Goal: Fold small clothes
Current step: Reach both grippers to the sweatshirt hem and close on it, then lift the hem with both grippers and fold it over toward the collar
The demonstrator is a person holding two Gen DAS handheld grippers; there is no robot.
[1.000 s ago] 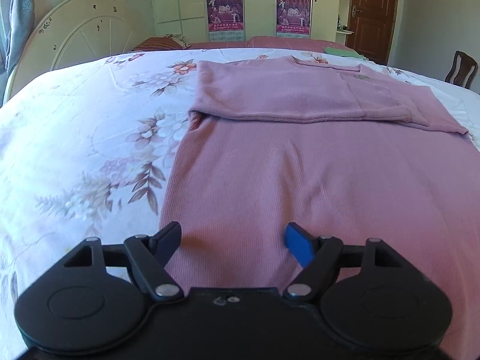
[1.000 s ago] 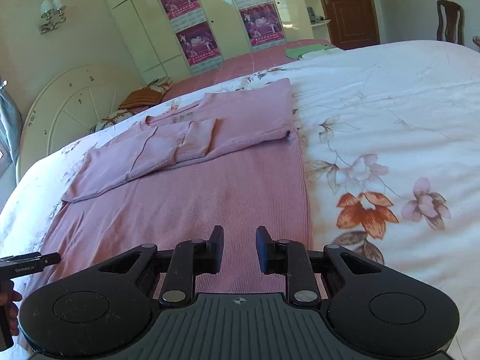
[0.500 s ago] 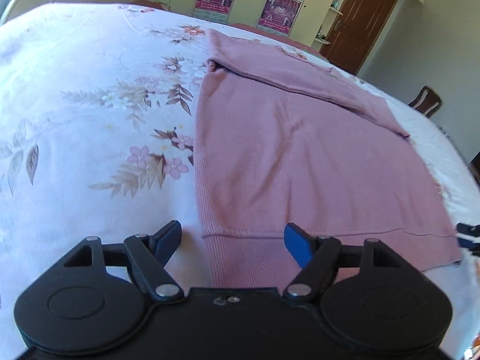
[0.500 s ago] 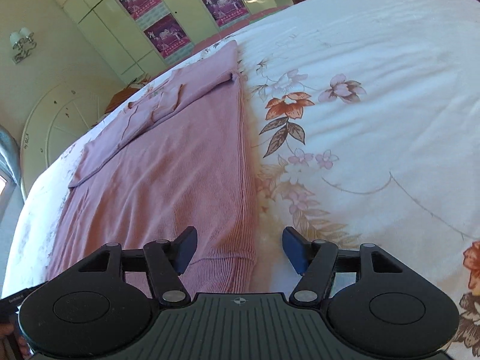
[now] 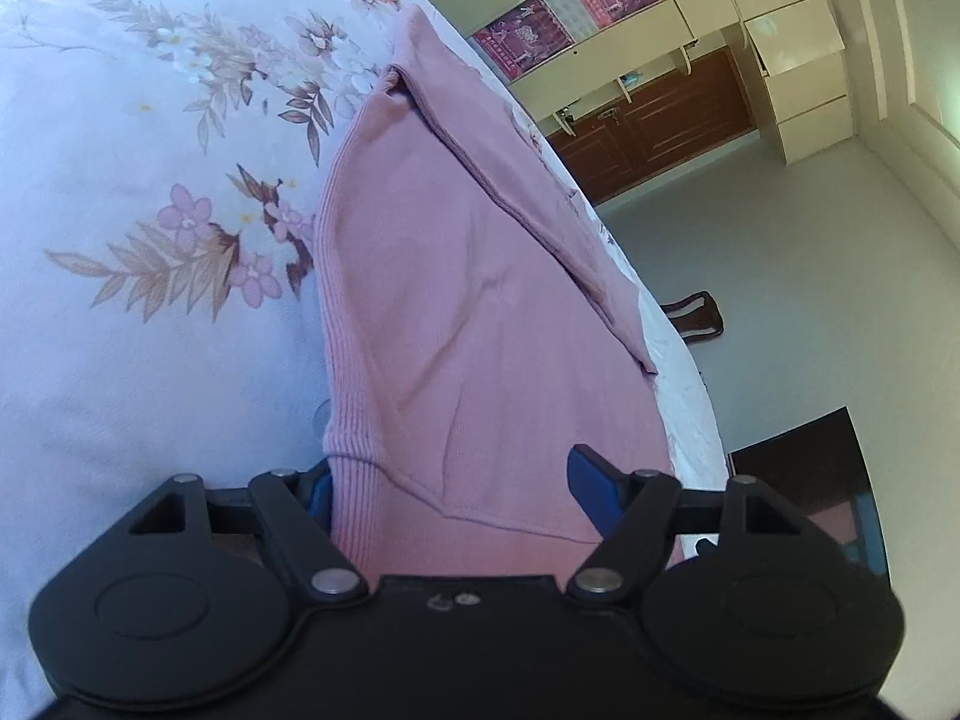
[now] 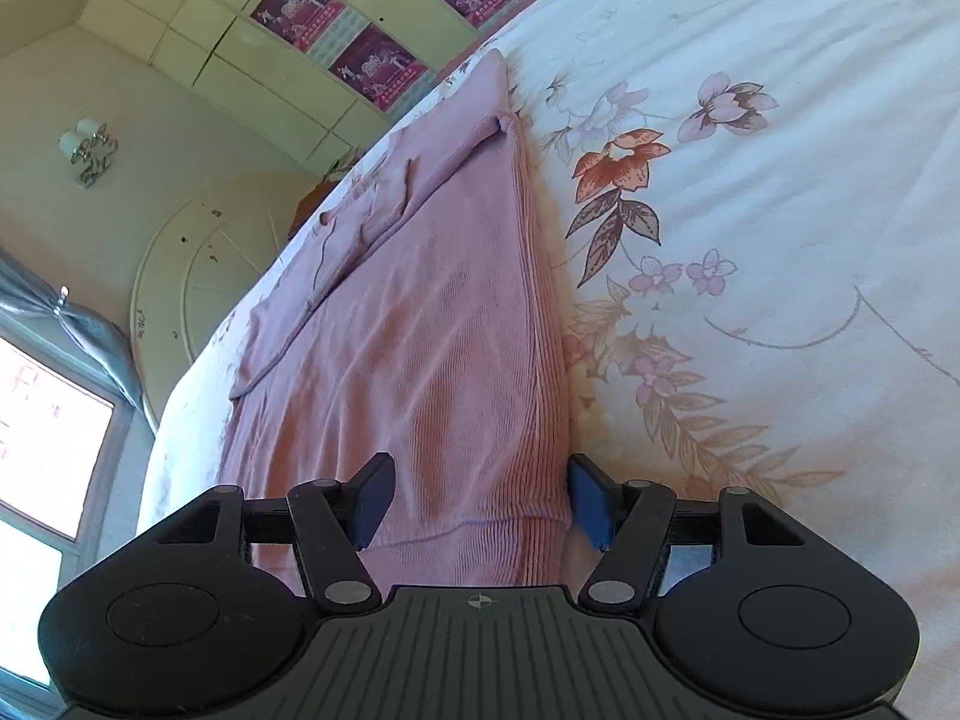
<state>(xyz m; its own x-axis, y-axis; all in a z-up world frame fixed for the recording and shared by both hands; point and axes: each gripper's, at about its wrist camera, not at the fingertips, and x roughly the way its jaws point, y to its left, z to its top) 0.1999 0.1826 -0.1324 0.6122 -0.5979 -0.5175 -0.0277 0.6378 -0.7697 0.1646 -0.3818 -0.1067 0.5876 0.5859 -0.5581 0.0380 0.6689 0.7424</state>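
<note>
A pink knit sweater [image 5: 468,324] lies flat on the floral bedsheet [image 5: 120,192], sleeves folded across its far end. My left gripper [image 5: 450,492] is open, its jaws straddling the sweater's bottom left hem corner. The left blue pad [image 5: 321,495] is partly hidden behind the ribbed hem. In the right wrist view the sweater [image 6: 420,312] runs away from me. My right gripper [image 6: 480,498] is open, its jaws either side of the bottom right hem corner.
The bedsheet [image 6: 780,180] spreads wide to the right of the sweater. Beyond the bed are a wardrobe with posters [image 6: 336,30], a round headboard [image 6: 198,264], a window [image 6: 42,438], a chair [image 5: 696,318] and brown cabinet doors [image 5: 648,126].
Both grippers dropped low to the sweater's bottom hem and tilted sideways. The right gripper opened wide from nearly shut. Each hem corner now sits between a pair of jaws.
</note>
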